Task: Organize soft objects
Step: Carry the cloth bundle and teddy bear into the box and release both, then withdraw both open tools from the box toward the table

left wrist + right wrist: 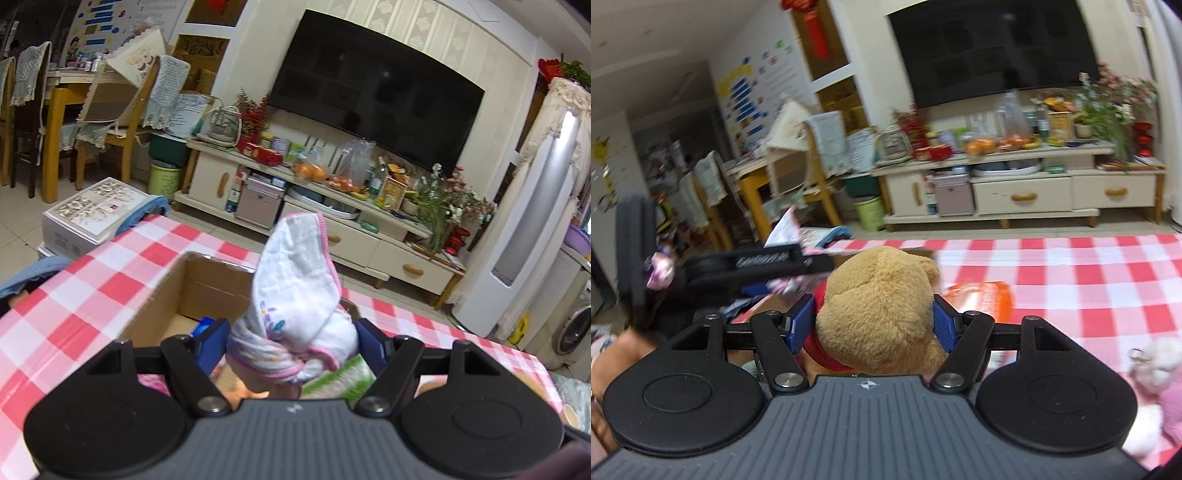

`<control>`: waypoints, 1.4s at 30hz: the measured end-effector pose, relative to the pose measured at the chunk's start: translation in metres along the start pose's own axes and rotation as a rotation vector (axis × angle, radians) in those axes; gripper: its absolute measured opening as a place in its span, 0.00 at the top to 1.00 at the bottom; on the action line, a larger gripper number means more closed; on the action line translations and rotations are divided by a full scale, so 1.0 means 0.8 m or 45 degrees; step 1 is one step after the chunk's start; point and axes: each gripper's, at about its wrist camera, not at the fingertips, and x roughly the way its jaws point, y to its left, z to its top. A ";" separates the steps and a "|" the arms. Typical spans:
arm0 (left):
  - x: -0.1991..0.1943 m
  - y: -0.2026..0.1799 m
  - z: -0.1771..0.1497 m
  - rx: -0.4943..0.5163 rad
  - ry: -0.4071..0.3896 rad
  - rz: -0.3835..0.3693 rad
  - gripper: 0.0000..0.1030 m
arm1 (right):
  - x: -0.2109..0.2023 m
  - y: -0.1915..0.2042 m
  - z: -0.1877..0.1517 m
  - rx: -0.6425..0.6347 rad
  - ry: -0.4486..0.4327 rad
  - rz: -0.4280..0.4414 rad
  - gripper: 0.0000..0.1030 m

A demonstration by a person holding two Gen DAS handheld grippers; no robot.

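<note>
My left gripper [291, 341] is shut on a bunched white cloth [295, 280] with pink trim and small printed flowers. It hangs over an open cardboard box [210, 291] that stands on the red-and-white checked table [92, 295]. Something blue [201, 326] lies inside the box. My right gripper [873, 321] is shut on a brown teddy bear [879, 306] with a red scarf; the blue pads [801, 321] press its sides. The left gripper [757, 260] shows blurred to the left in the right wrist view.
An orange packet [982, 299] lies on the checked cloth just beyond the bear. White and pink plush toys [1156, 365] sit at the lower right. Past the table stand a TV cabinet [332, 206], a white box [96, 210] and dining chairs [122, 110].
</note>
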 end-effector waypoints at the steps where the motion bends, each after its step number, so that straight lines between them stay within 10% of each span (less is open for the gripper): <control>1: 0.000 0.004 0.001 -0.001 0.003 0.004 0.29 | 0.009 0.005 -0.002 -0.021 0.011 0.012 0.19; 13: 0.005 0.013 0.003 0.024 0.021 0.032 0.28 | 0.057 0.043 -0.020 -0.168 0.114 0.048 0.18; 18: 0.005 0.014 0.002 0.023 0.033 0.035 0.22 | 0.048 0.053 -0.031 -0.225 0.131 0.013 0.02; 42: 0.003 -0.013 -0.006 0.081 0.022 0.063 0.07 | -0.037 -0.001 -0.039 0.034 -0.027 -0.154 0.01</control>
